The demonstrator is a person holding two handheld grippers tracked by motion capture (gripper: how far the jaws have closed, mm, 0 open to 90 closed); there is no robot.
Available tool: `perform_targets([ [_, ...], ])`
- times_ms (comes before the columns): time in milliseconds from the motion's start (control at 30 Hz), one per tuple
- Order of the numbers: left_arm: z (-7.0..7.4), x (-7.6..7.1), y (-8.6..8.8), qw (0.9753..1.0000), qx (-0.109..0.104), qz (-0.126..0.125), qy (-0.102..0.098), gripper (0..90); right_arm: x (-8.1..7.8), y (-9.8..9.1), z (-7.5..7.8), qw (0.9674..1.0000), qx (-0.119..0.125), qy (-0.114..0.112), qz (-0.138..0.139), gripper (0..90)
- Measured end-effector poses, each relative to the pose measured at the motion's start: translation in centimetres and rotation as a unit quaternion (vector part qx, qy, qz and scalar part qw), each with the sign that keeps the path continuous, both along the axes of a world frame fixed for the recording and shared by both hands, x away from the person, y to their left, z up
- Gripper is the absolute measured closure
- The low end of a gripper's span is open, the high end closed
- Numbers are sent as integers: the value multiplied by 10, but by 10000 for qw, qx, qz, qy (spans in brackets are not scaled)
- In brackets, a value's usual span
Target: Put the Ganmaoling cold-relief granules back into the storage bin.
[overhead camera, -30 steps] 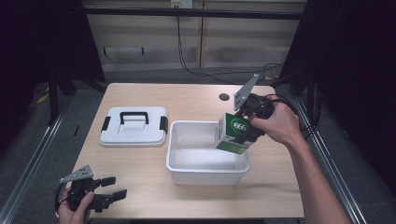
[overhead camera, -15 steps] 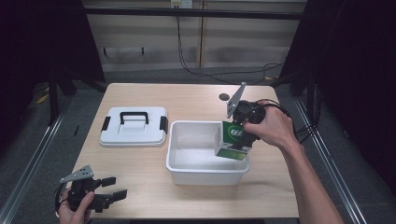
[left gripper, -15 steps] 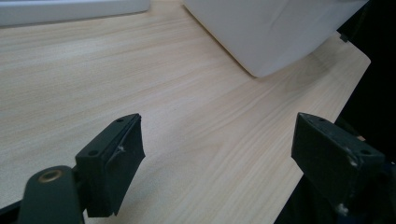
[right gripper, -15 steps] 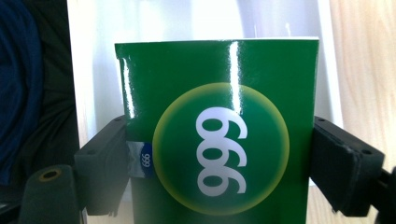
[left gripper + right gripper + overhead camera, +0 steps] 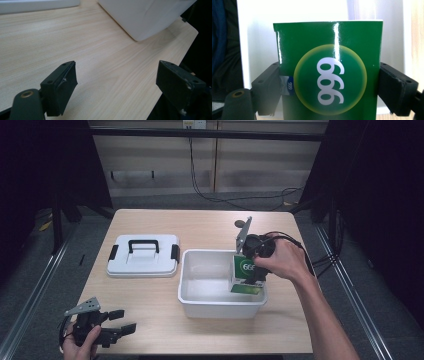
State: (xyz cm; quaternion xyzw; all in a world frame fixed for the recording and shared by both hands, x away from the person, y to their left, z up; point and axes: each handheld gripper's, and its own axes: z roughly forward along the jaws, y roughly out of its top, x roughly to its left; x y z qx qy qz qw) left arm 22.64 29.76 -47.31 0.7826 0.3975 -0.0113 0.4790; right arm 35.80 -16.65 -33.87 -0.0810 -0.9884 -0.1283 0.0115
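Observation:
A green box marked 999 (image 5: 244,272) (image 5: 329,72) hangs inside the right end of the white bin (image 5: 200,302), and I cannot tell whether it touches the floor. My right gripper (image 5: 252,270) (image 5: 329,87) is shut on the box's two sides, held from above by a hand. At the table's front left corner my left gripper (image 5: 122,327) (image 5: 116,85) rests low over bare wood, open with nothing between its jaws. The bin's white wall (image 5: 147,15) shows ahead of it.
A white lid with a black handle (image 5: 143,254) lies flat on the table left of the bin. A dark round hole (image 5: 243,224) sits in the tabletop behind the bin. Cables (image 5: 320,260) trail off the right edge. Bare wood (image 5: 165,330) lies in front of the bin.
My right gripper has carried the green box left and down from above the bin's right rim into the bin. The left gripper has stayed still.

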Motion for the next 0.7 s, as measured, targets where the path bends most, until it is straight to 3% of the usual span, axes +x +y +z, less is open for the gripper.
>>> perform_targets([
  [700, 0, 0, 0, 10000, 1, -17, 5, 168, 8, 15, -33, 9986, -515, 61, 82, 147],
])
